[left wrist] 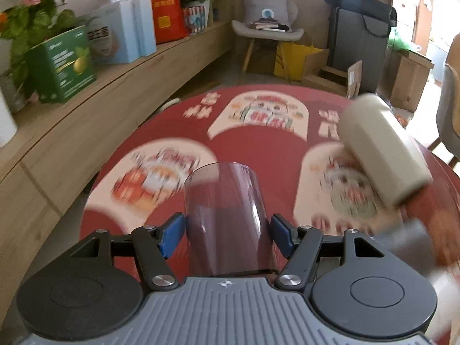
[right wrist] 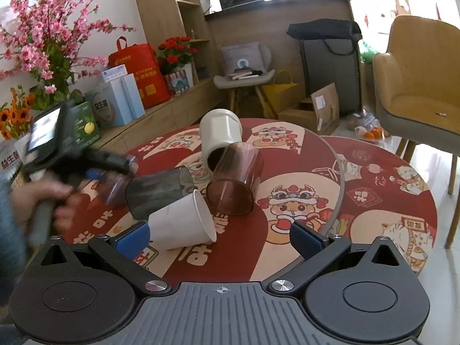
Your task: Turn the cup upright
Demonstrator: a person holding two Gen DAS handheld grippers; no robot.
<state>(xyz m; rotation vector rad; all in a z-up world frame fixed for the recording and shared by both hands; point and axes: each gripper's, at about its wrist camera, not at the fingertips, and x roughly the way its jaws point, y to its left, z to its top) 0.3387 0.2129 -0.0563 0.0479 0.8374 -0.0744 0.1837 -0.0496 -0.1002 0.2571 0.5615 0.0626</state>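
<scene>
In the left wrist view my left gripper [left wrist: 227, 231] holds a clear purple-tinted cup [left wrist: 227, 218] between its blue pads, above the red patterned table [left wrist: 258, 149]. A cream cup [left wrist: 382, 149] lies on its side to the right. In the right wrist view the left gripper [right wrist: 115, 181] appears blurred at the left with the tinted cup [right wrist: 115, 189]. Several cups lie tipped there: a white paper cup [right wrist: 184, 224], a grey cup [right wrist: 158, 192], a brown clear cup [right wrist: 235, 184] and the cream cup [right wrist: 220, 136]. My right gripper [right wrist: 220, 235] is open, its left pad beside the paper cup.
A wooden ledge [left wrist: 120, 86] with boxes and flowers runs along the left. A grey chair [right wrist: 244, 80], bags and cardboard boxes stand beyond the table. A yellow armchair [right wrist: 417, 86] stands at the right. A glass turntable edge [right wrist: 339, 172] curves across the table.
</scene>
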